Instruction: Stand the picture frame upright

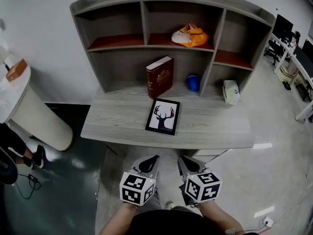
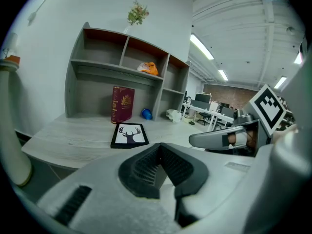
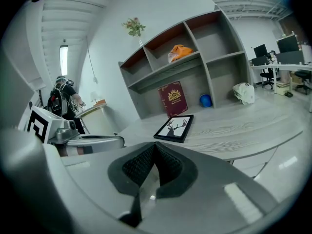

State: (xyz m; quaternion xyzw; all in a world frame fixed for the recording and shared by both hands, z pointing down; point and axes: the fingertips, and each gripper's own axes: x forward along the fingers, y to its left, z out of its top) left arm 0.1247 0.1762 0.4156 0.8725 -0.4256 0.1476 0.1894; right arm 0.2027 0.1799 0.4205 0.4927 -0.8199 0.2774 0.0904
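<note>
A black picture frame [image 1: 163,116] with a deer-head silhouette lies flat on the grey desk [image 1: 112,123], near its front edge. It shows too in the left gripper view as the picture frame [image 2: 129,135] and in the right gripper view as the picture frame [image 3: 175,127]. My left gripper [image 1: 150,161] and right gripper [image 1: 183,161] hover side by side below the desk's front edge, short of the frame. Both are shut with nothing between their jaws. The left gripper [image 2: 159,152] and right gripper [image 3: 155,151] each point toward the frame.
A dark red book [image 1: 159,76] stands upright behind the frame. A blue cup [image 1: 193,82], a white bundle [image 1: 231,91] and an orange bag [image 1: 190,35] sit in the shelf unit. A white cylinder [image 1: 29,106] stands left of the desk. Office desks [image 1: 293,58] lie far right.
</note>
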